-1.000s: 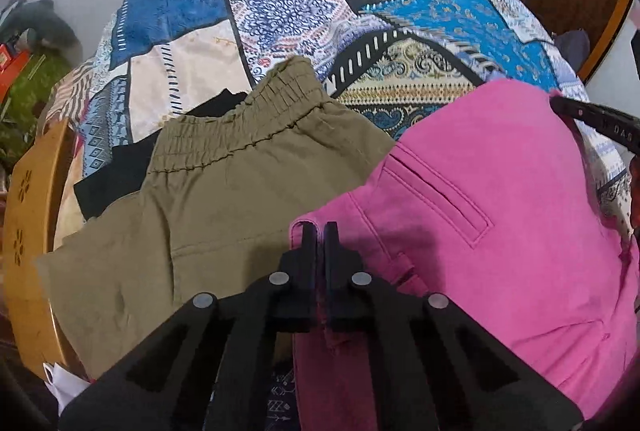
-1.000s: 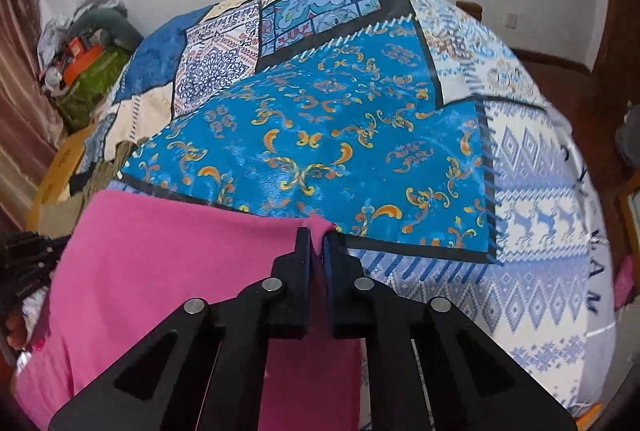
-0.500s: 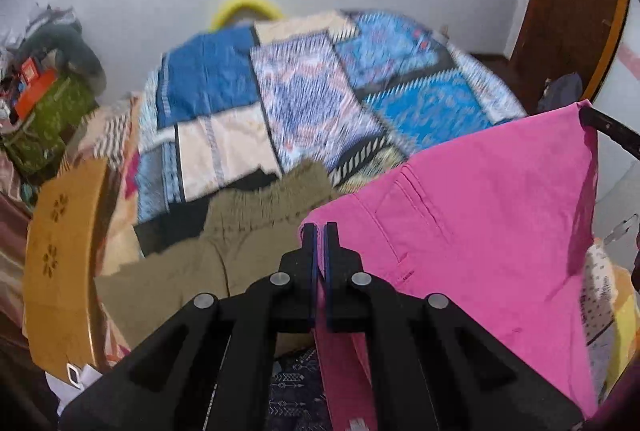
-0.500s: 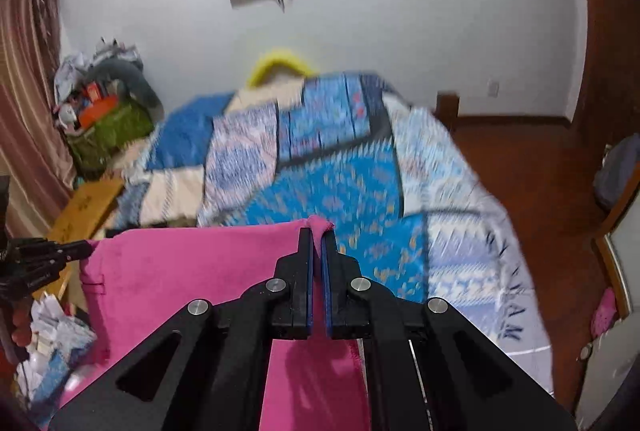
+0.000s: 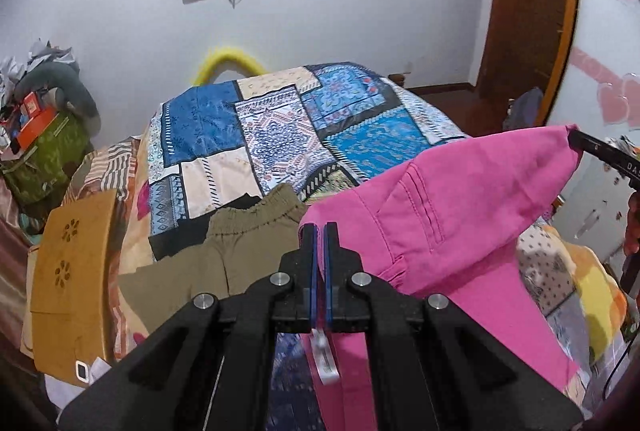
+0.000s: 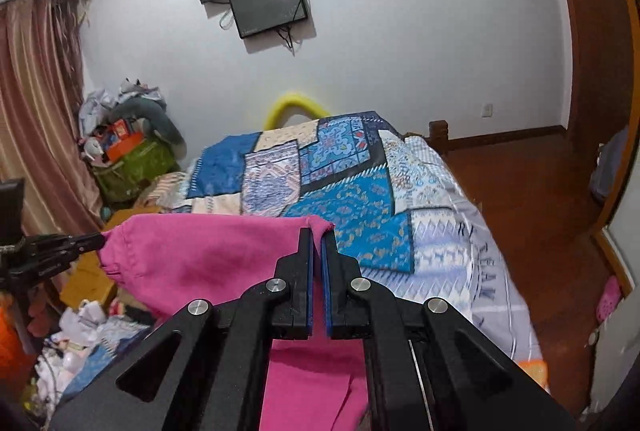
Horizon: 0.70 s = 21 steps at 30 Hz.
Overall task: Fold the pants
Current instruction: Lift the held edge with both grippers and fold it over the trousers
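The pink pants (image 5: 448, 215) hang in the air above the bed, stretched by the waistband between my two grippers. My left gripper (image 5: 319, 231) is shut on one waistband corner, with a white label hanging below its jaws. My right gripper (image 6: 319, 235) is shut on the other corner of the pink pants (image 6: 192, 263). Each gripper's tip shows in the other view, the right one (image 5: 576, 141) and the left one (image 6: 94, 241). The legs hang down out of sight.
The bed has a patchwork blue quilt (image 5: 280, 123). Olive shorts (image 5: 224, 255) and a black garment lie at its near left. A wooden board (image 5: 68, 271) stands on the left. Clutter (image 6: 124, 151) is piled by the curtain. Wood floor (image 6: 532, 191) lies to the right.
Both grippers have risen, lifting the pink pants off the bed. The views tilted up, and the wall and screens now show.
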{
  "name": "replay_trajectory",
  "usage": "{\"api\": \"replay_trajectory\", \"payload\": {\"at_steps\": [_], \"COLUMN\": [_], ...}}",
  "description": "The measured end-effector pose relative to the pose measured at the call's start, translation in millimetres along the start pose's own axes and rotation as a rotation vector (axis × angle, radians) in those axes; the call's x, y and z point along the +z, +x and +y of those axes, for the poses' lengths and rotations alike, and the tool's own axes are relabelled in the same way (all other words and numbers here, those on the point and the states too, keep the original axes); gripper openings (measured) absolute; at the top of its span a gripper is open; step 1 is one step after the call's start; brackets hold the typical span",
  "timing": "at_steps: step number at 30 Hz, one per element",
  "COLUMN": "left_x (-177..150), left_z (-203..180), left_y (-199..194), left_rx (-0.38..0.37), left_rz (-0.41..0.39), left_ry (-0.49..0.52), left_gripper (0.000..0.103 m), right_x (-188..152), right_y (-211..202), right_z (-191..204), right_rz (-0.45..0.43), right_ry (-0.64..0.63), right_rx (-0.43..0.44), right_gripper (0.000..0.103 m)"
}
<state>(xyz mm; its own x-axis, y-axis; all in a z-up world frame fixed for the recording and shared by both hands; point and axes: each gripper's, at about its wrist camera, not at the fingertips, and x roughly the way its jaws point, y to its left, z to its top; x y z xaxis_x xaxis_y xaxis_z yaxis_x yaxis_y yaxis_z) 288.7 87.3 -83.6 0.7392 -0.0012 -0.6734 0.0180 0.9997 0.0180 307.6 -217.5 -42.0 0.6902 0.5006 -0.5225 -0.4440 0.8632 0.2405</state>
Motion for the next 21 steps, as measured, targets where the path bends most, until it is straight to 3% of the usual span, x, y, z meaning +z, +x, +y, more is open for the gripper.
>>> {"api": "replay_trajectory", "payload": {"at_steps": [7, 21], "left_x": [-39, -124], "left_z": [-9, -6], "left_y": [-29, -35], "left_rx": [-0.049, -0.119], "left_rz": [-0.008, 0.117], "left_ry": [0.034, 0.013], "left_gripper": [0.002, 0.002], "right_x": [-40, -125], "right_y": [-40, -69], "right_z": [14, 30], "right_rz": [0.022, 0.13], "right_ry": [-0.038, -0.026], "right_rx": [-0.013, -0.017], "right_gripper": [0.003, 0.003]}}
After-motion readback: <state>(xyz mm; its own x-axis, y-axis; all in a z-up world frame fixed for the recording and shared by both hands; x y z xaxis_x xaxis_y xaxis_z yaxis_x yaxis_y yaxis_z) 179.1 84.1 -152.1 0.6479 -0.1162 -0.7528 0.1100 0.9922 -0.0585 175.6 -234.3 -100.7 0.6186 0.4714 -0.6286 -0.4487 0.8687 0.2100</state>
